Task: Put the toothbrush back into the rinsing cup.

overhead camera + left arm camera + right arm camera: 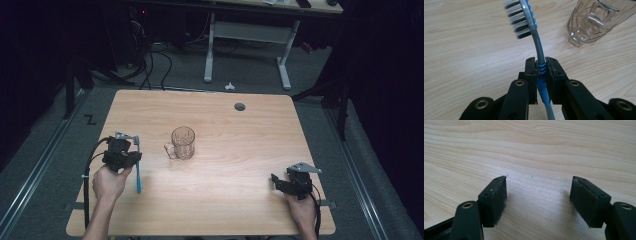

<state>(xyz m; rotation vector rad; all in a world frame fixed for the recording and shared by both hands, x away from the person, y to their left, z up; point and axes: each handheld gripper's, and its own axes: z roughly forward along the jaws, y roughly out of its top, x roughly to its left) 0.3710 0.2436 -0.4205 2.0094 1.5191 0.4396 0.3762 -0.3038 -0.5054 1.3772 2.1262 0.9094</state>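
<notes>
Toothbrush sits pinched between the left gripper's jaws at the lower left of the bench, bristles poking up past them. Glass mug stands near, mid frame. Right gripper, lower right, has jaws wide and empty.

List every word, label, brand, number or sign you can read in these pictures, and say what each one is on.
None can be read.
The toothbrush clamped in the left gripper carries no legible brand on the handle part that shows.
The glass mug has a cut pattern and no lettering.
The right gripper, open over the table, bears no label.
A dark Z-shaped mark lies on the floor left of the table; whether it is a letter I cannot tell.
</notes>
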